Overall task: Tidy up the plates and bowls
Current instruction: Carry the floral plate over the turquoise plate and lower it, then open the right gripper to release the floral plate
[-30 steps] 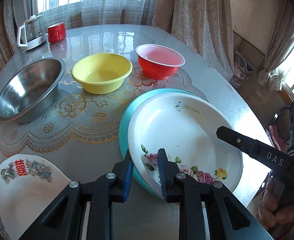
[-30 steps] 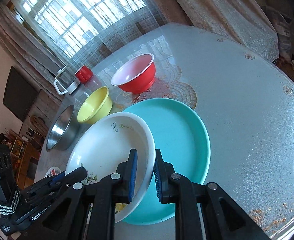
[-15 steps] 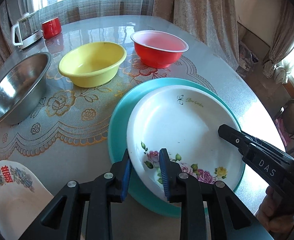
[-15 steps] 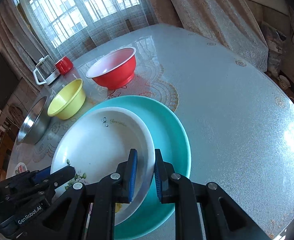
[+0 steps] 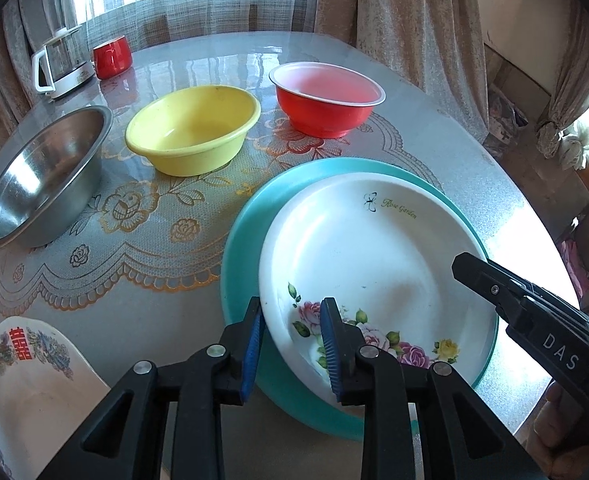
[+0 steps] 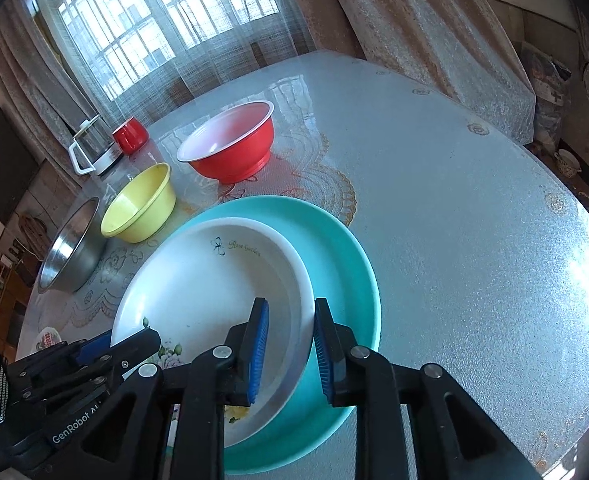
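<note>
Your left gripper [image 5: 290, 344] is around the near rim of the white flower plate [image 5: 374, 256], with one blue pad outside the rim and one pad over the inside. The pads look a little apart from the rim on the outer side, so the plate sits between them but is not squeezed. Your right gripper [image 6: 290, 348] is on the other side of the same plate, and its jaws are opening right now, with the plate's rim in the gap between the pads and space on both sides. The white flower plate lies inside the big teal plate [image 5: 246, 232], a bit off to one side, so more teal shows on one edge than on the other. It has pink roses painted near you and small writing on the far side. The teal plate lies flat on the round table [image 6: 474, 240], partly on the lace mat with gold flowers [image 5: 142, 232]. Behind the plates you have three bowls in a row: a red bowl [image 5: 326, 98], a yellow bowl [image 5: 192, 128] and a shiny metal bowl [image 5: 42, 176]. They stand near each other but do not touch. Farther back by the window stand a red cup [image 5: 110, 56] and a glass kettle [image 5: 60, 64], side by side. Close to your left gripper, at the table's near edge, lies another white plate with red signs [image 5: 26, 384] on it.
</note>
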A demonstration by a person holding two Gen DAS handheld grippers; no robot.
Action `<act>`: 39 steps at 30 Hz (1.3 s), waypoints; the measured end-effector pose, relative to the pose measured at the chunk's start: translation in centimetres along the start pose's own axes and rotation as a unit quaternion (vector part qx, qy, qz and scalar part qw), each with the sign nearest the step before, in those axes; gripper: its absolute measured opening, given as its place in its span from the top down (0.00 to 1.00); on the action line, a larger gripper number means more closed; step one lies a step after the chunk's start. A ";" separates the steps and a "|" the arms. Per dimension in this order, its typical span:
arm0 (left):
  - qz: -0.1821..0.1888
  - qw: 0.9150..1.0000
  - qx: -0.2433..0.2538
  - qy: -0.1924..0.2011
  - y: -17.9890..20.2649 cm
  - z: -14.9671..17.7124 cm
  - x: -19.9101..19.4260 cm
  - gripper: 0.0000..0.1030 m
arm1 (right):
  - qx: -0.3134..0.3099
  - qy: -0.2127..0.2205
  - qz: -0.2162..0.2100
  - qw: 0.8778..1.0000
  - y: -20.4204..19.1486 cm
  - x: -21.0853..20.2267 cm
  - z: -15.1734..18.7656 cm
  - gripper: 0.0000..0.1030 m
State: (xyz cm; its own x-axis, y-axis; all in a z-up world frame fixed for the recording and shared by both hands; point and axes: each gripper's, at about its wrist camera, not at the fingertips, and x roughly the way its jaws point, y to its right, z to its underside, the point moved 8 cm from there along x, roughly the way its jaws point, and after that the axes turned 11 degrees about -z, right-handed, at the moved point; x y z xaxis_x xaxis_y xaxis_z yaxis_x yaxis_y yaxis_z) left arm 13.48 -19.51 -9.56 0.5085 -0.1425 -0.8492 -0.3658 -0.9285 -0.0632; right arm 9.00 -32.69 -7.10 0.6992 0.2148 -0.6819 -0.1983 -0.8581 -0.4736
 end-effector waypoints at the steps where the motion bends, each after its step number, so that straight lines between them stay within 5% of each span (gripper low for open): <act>1: -0.002 1.000 -0.001 0.002 0.0 0.1 -0.1 0.73 | 0.000 0.001 -0.002 1.000 0.0 -0.2 0.0 0.76; 5: -0.005 1.000 0.007 0.007 0.3 0.3 -0.2 0.73 | -0.003 0.005 -0.006 1.000 -0.1 -0.5 0.2 0.75; 12: -0.010 1.000 0.005 0.003 0.3 0.2 -0.2 0.73 | -0.002 0.005 0.008 1.000 0.6 0.3 0.3 0.88; 39: -0.010 0.998 -0.007 0.055 -1.7 1.7 -4.6 0.70 | -0.017 0.025 0.029 0.999 -0.4 -1.9 0.0 0.79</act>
State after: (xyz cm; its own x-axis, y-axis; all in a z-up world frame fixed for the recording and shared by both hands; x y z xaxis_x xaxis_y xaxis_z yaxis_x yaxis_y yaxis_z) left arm 10.46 -16.66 -6.47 0.5977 -0.1598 -0.7856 -0.3447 -0.9359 -0.0719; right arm 7.79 -32.71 -5.61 0.7206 0.1412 -0.6788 -0.2163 -0.8844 -0.4136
